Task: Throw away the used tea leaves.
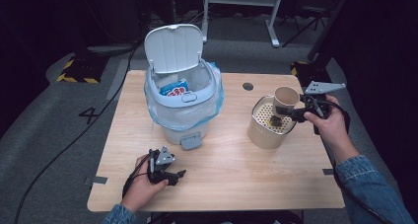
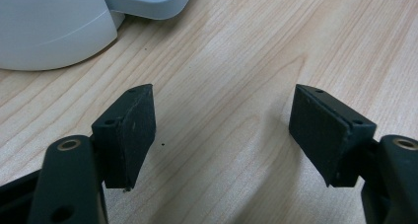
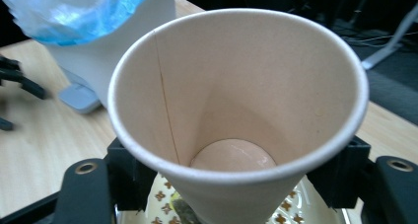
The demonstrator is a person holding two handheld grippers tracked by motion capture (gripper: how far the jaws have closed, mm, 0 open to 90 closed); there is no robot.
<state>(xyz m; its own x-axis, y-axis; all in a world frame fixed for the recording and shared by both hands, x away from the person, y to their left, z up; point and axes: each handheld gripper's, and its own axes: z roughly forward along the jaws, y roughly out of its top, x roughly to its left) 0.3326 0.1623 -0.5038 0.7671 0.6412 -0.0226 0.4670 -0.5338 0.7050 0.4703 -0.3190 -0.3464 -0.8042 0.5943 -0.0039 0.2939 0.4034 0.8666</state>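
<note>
Right gripper (image 1: 295, 114) was clamped on the paper cup (image 1: 286, 98), one jaw on each side of the wall below the rim, seen clearly in the right gripper view where both black pads (image 3: 125, 177) squeezed the cup (image 3: 236, 110). Cup was held upright, mouth up, just above the perforated top of the beige canister (image 1: 266, 130); a little residue sat at its bottom, so keeping it level probably avoided a spill. Some dark scrap lay on the canister's strainer lid (image 1: 274, 120); cannot tell what it was.

Left gripper (image 1: 170, 174) rested low near the table's front edge, jaws spread apart with nothing between them, only bare wood in the left gripper view (image 2: 222, 115). Likely parked out of the way, close to the bin's foot pedal (image 1: 191, 142).

White pedal bin (image 1: 182, 110) stood mid-table with lid (image 1: 174, 46) flipped up and blue liner (image 1: 215, 98) folded over the rim; a blue-white packet (image 1: 175, 89) was already inside. Probable destination for the cup.

Room: open tabletop (image 1: 226, 160) lay between canister and bin, no obstacles on a leftward path. Canister sat near the right table edge, so little margin there. Cup would need to clear the bin's rim; raised lid blocked only the far side.
</note>
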